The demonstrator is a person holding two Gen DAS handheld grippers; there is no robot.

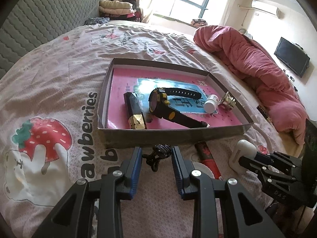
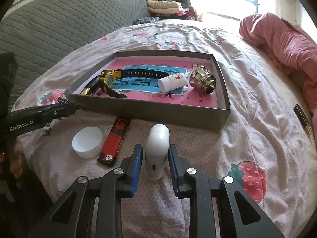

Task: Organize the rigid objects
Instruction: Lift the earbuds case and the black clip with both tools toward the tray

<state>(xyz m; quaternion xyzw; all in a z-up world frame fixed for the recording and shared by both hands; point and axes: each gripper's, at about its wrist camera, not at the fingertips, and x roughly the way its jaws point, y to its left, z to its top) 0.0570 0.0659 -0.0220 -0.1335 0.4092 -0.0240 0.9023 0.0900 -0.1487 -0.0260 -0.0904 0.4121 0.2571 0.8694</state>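
The right gripper (image 2: 155,156) straddles the white case (image 2: 157,150) on the bed, just in front of the cardboard tray (image 2: 150,112); its jaws sit close at the case's sides, though contact is hard to confirm. The left gripper (image 1: 156,158) hovers with jaws spread around a black keyring (image 1: 158,154), not pinching. A lighter (image 2: 116,140) and white cap (image 2: 88,141) lie loose nearby. The watch (image 2: 110,79) and bottle (image 2: 172,82) are in the tray. The pick-up looks underway; next should come a lift over the tray wall.
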